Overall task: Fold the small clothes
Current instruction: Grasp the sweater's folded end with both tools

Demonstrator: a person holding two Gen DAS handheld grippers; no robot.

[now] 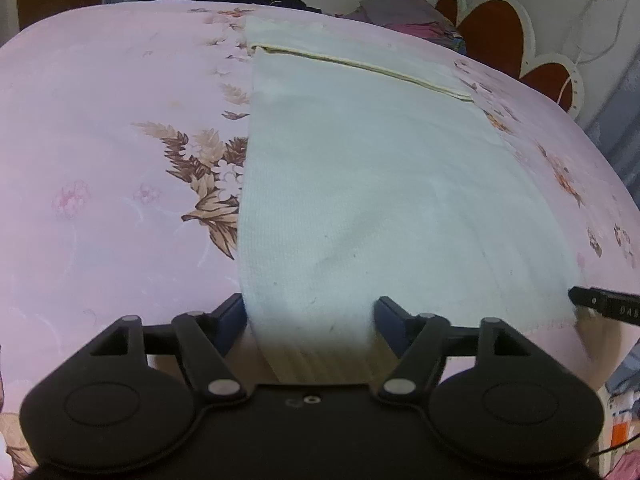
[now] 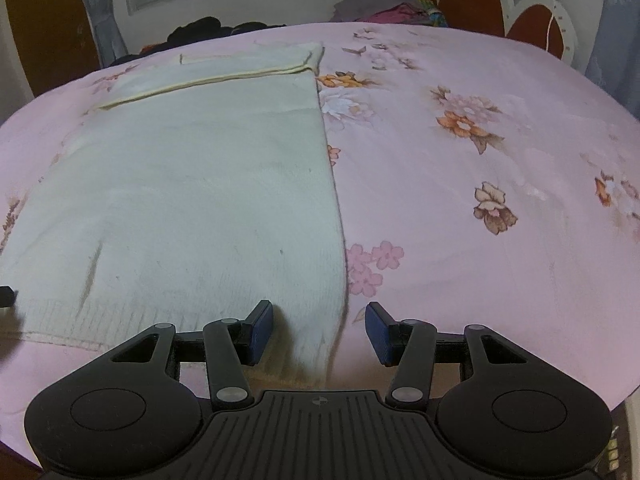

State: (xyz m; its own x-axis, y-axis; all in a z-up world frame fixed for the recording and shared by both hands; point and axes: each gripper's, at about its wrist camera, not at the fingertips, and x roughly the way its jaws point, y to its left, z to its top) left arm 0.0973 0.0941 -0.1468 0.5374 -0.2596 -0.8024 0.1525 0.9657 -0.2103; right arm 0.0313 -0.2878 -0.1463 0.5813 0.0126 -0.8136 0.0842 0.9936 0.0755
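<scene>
A pale white knitted garment [image 1: 360, 184] lies flat on the pink floral bedsheet [image 1: 100, 120], folded into a long strip with a cream-edged layer at its far end. My left gripper [image 1: 310, 316] is open, its fingers astride the garment's near left corner. In the right wrist view the garment [image 2: 192, 184] fills the left half. My right gripper [image 2: 320, 328] is open, its fingers astride the garment's near right corner at the ribbed hem. The tip of the right gripper shows at the right edge of the left wrist view [image 1: 600, 304].
A pile of dark clothes [image 2: 200, 28] and a heap of coloured clothes [image 2: 392, 10] lie at the far side of the bed. A red-and-white headboard [image 2: 480, 0] stands at the far right. The pink bedsheet [image 2: 480, 200] stretches to the right of the garment.
</scene>
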